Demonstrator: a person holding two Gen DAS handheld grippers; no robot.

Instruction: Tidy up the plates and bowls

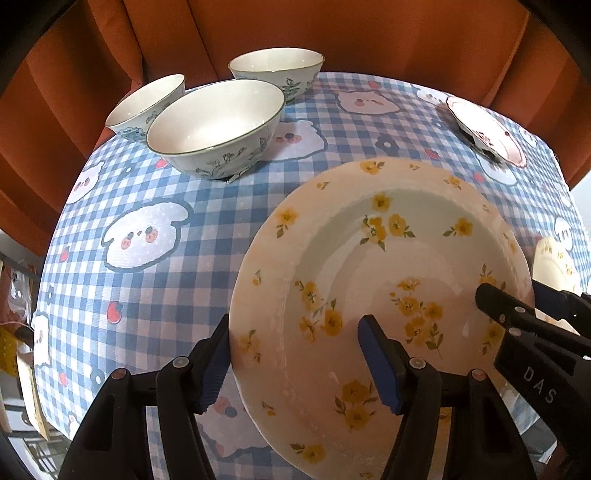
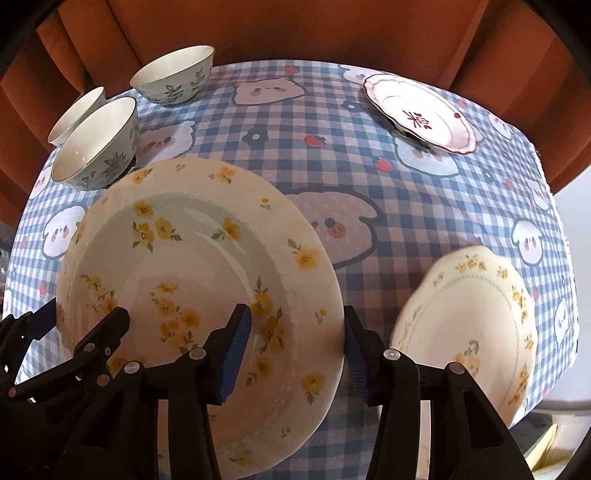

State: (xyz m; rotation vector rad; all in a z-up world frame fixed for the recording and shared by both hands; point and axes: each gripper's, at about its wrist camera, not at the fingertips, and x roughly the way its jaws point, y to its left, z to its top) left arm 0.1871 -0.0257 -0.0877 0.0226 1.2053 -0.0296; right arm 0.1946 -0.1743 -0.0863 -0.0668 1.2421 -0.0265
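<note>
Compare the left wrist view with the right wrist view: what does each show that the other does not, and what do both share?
Only the left wrist view shows the left gripper from behind, with its fingers astride the yellow-flowered plate's left rim.

Only the right wrist view shows the whole cream scalloped plate and the face of the pink-rimmed plate.

Both show the flowered plate gripped from both sides, three bowls at the far left, the checked tablecloth and the orange curtain.

Both wrist views look steeply down, close, sharing the yellow-flowered plate [image 1: 388,295] [image 2: 199,295]
</note>
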